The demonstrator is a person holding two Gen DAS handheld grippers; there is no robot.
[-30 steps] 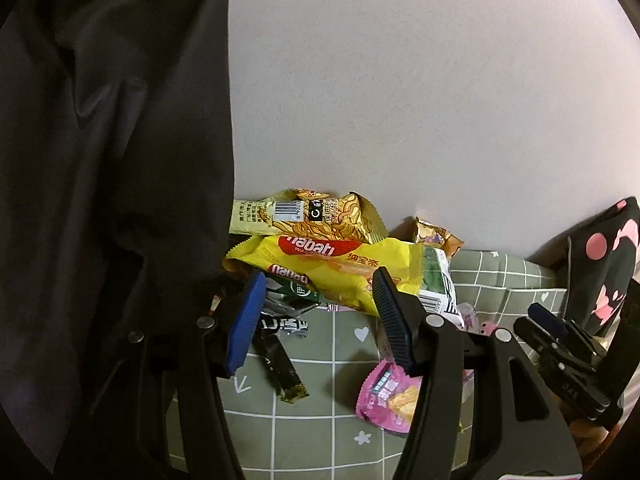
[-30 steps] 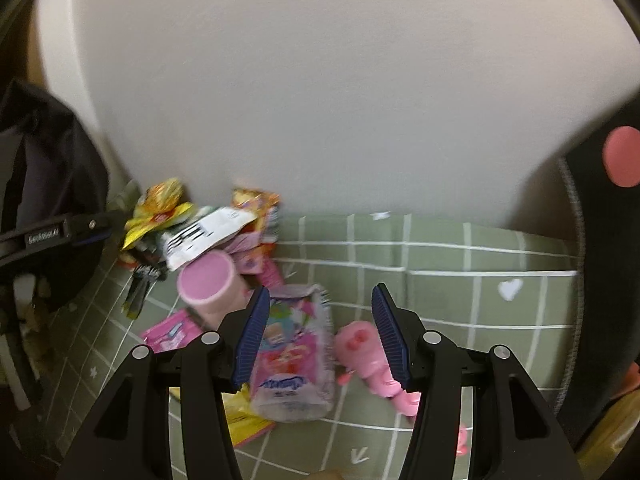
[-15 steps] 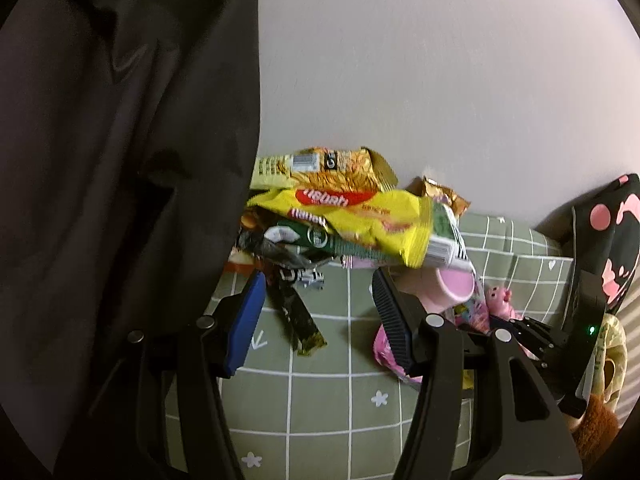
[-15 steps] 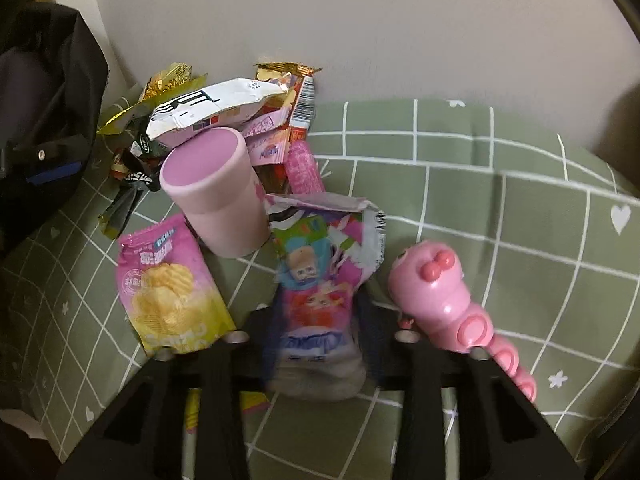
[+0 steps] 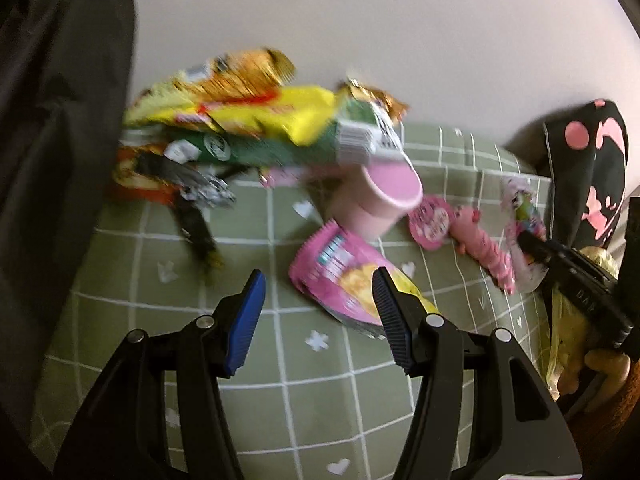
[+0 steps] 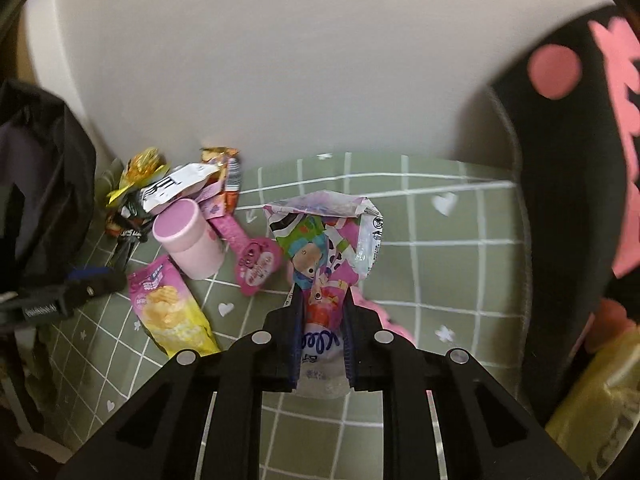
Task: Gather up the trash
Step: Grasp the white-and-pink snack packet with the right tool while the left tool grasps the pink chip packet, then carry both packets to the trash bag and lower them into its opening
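My right gripper point(image 6: 322, 312) is shut on a colourful cartoon-printed wrapper point(image 6: 324, 248) and holds it just above the green checked cloth point(image 6: 460, 280). It also shows in the left wrist view point(image 5: 524, 216). My left gripper point(image 5: 318, 304) is open and empty, hovering over the cloth beside a pink and yellow chip packet point(image 5: 348, 280), which also shows in the right wrist view point(image 6: 168, 308). A heap of wrappers point(image 5: 256, 120) lies against the wall, seen in the right wrist view point(image 6: 172, 184) too.
A pink cup point(image 6: 188, 240) stands by the heap. A pink toy watch point(image 6: 252, 260) and a pink toy point(image 5: 480, 244) lie on the cloth. A black bag point(image 5: 60, 120) hangs at the left. A black pillow with pink print point(image 6: 580, 140) stands at the right.
My right gripper has shut on the cartoon wrapper and lifted it off the cloth. My left gripper has pulled back and up from the heap, still open.
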